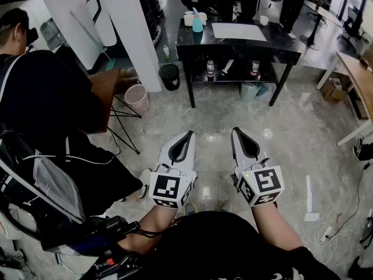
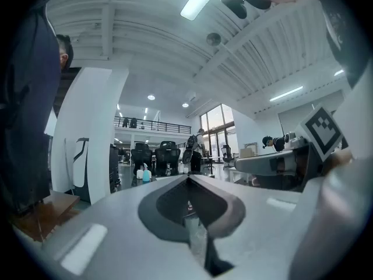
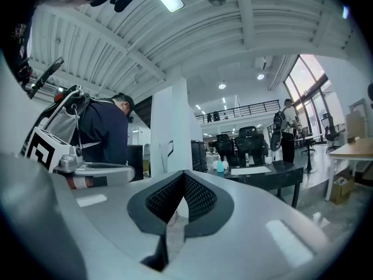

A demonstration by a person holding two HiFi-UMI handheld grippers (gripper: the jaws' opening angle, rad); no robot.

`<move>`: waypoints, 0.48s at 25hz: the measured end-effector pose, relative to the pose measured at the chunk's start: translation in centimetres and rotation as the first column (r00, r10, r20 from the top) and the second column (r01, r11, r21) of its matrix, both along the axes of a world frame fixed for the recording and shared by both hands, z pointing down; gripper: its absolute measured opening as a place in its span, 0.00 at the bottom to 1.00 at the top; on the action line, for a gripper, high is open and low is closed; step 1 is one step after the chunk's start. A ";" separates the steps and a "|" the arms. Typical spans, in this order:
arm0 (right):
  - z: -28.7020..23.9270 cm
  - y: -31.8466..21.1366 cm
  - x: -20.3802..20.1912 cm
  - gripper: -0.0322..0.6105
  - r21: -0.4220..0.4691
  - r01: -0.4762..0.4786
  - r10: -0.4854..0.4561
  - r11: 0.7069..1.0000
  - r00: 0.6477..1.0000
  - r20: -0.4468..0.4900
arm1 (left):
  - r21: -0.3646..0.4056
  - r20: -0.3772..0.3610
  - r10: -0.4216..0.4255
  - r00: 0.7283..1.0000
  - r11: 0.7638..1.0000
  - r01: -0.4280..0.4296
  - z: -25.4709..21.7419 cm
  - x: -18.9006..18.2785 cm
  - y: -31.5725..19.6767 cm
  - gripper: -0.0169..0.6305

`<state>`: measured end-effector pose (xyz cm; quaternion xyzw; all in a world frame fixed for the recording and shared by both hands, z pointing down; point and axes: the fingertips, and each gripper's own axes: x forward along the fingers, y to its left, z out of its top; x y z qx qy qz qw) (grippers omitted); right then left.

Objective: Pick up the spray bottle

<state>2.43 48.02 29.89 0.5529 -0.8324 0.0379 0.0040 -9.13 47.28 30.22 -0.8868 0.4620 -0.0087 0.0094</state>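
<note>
Approaching is the step in hand; no grasp is begun. Entries run near to far.

1. Left claw (image 1: 190,133) and right claw (image 1: 235,130): held side by side, low over the floor. Each has its jaws pressed tip to tip, and both gripper views show nothing between them. Judgement: open one claw wide well before it reaches the bottle. Bring it in level at the body, below the trigger head, and close on the middle without knocking the neighbouring cup.

2. Pink mesh basket (image 1: 137,98): on the floor, left. Contents cannot be told.

3. Black bin (image 1: 169,76): on the floor, just beside the desk's left leg. The inside is dark and nothing can be seen in it.

4. Desk (image 1: 274,42): black, with a lower shelf carrying two small bottles (image 1: 210,69). Their fill is too small to read. A pale green jug (image 1: 252,91) stands under the shelf.

5. Spray bottle (image 1: 197,23): teal body, upright on the far-left part of the desk top, well apart from both claws. The liquid level cannot be made out.

6. White cup (image 1: 189,18): just left of the spray bottle, possibly touching it. Contents are hidden.

7. Small white cup (image 1: 264,20): on the far-right part of the desk top. Contents are hidden.
</note>
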 end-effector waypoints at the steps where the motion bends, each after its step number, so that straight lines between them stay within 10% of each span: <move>1: 0.1 0.0 -0.2 0.08 -0.002 0.001 -0.001 1.000 1.000 -0.003 | 0.000 0.000 -0.001 1.000 1.000 0.001 0.1 -0.1 -0.1 0.03; 12: 1.6 0.6 -0.2 0.08 -0.003 0.008 -0.009 1.000 1.000 -0.030 | -0.025 0.001 0.011 1.000 1.000 -0.011 1.9 1.2 0.1 0.03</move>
